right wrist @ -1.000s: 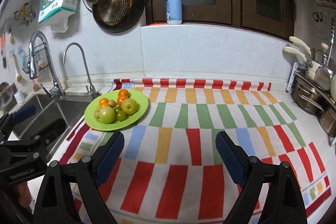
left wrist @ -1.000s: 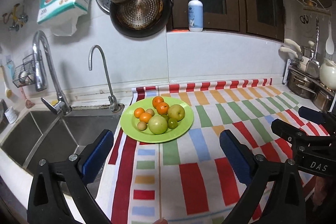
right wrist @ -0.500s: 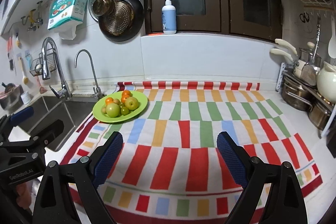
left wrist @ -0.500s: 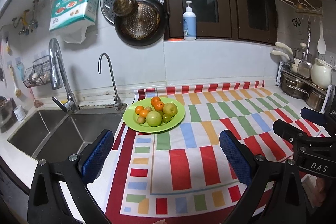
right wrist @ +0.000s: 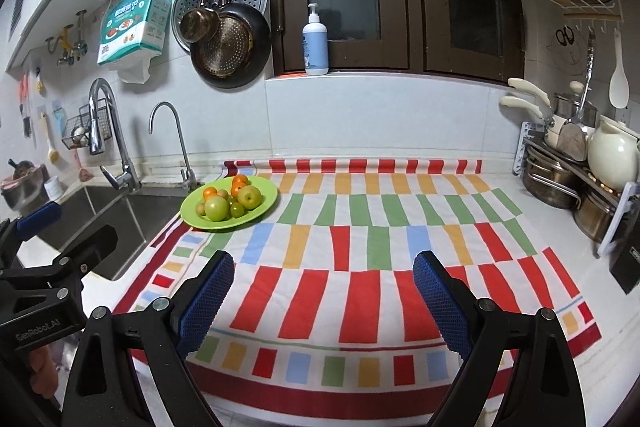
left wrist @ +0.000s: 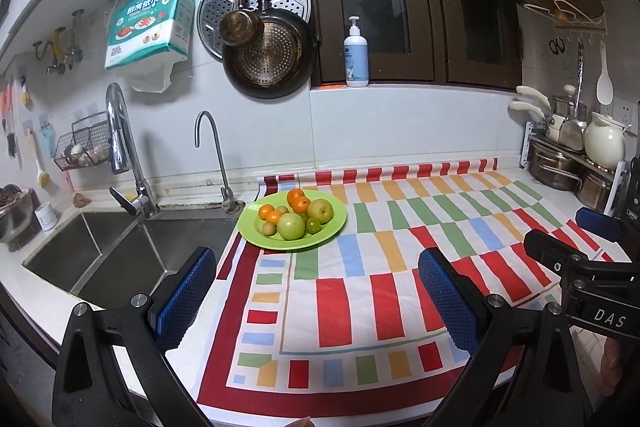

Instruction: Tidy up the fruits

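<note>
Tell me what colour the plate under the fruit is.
Bright lime green; the plate shows best in the left wrist view.

a: where does the plate sit?
b: on the near-left corner of the cloth that covers the bench, just right of the sink. the fruits lie heaped in its middle, touching one another.
a: and behind it?
b: a thin tap stands at the sink's back edge, a taller tap further left. the pans hang on the wall above, with the bottle on the sill to their right.
a: the right end?
b: a rack of pots against the wall, well apart from the plate.
a: the tools?
b: the left tool and right tool hang over the cloth's near edge, side by side, with the plate ahead and to the left.
</note>
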